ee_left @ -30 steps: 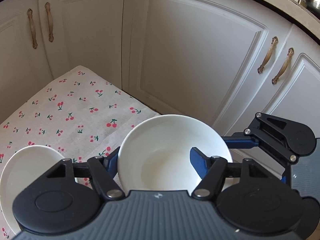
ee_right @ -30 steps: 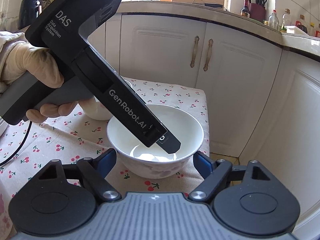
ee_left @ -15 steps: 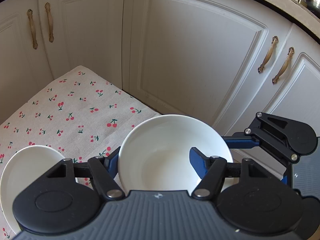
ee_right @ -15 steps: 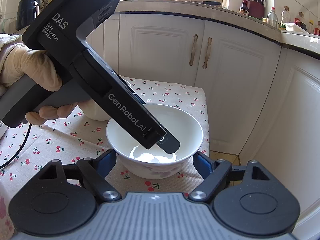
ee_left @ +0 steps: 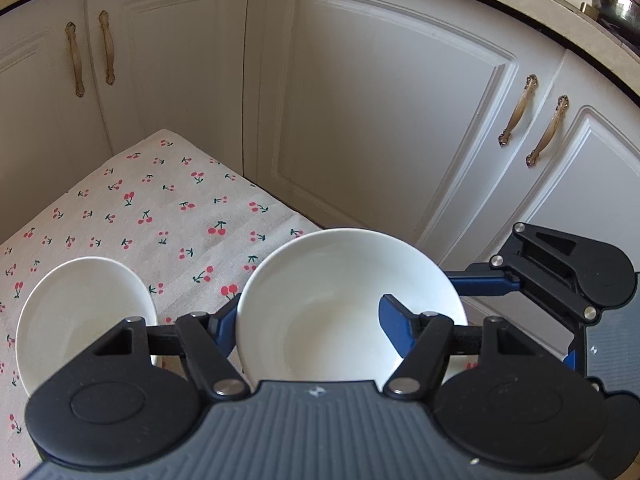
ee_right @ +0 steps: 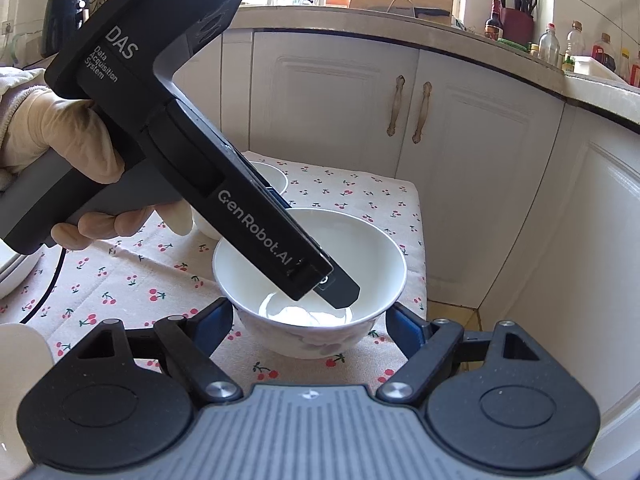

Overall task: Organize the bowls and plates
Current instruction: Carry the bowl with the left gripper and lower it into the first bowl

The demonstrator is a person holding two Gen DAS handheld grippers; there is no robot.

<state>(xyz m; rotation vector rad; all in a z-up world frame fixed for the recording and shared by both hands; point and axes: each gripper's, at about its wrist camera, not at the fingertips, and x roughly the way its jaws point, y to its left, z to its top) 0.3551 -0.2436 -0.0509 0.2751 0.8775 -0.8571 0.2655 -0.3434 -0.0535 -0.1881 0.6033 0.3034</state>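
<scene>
Bowl (ee_right: 310, 276) near cloth edge (ee_right: 418, 248); cabinets (ee_right: 472, 184) close

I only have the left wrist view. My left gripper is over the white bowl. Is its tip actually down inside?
Observer: Yes. The right wrist view shows the left gripper tip dipped low inside the bowl.
Operator: Is the right gripper open?
Observer: The right gripper is open, fingers flanking the bowl's near side; contact is unclear.
Operator: Anything on the bowl's outside?
Observer: A faint floral print low on the near wall.
</scene>
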